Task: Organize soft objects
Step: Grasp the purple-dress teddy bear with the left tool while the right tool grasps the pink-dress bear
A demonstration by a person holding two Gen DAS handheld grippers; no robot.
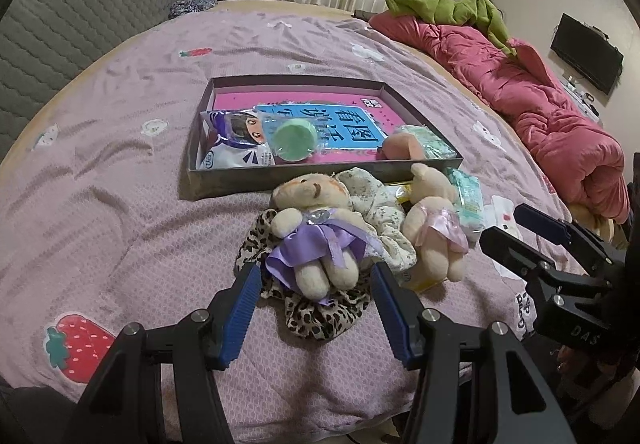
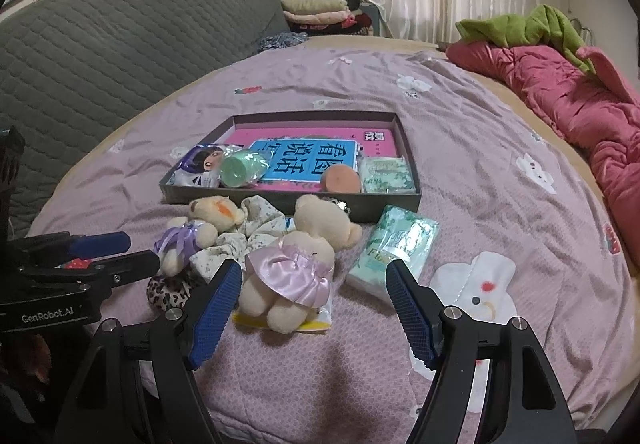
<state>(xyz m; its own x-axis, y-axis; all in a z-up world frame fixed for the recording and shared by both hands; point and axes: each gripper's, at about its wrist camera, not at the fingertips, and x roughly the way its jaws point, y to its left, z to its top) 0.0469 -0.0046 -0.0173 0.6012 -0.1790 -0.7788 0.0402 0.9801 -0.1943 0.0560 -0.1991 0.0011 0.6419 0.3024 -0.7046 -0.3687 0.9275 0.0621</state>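
The bed, under a lilac sheet printed with strawberries, carries everything. Ahead of both hand-held grippers lies a shallow grey box that already holds a pink and blue book, a snack packet, a green round sponge and an orange puff.

Nearer, between the box and the fingertips, sits the loose pile. Directly before the left hand-held gripper, whose jaws stand spread and empty, lies the purple-dressed teddy bear, its legs reaching between the blue pads without touching either. It rests on a leopard-print scrunchie and against a floral scrunchie.

The right hand-held gripper is likewise spread, holding nothing; the pink-dressed teddy bear lies just ahead of its left pad on a yellow packet, and a pack of tissues just ahead of the right pad.

Both bears look light, plush and squashy, with slippery satin skirts. I would pinch across the stuffed torso or head, not the skirt or a thin limb, which would probably slide or dangle. The scrunchies are limp and may drag along with the bear.
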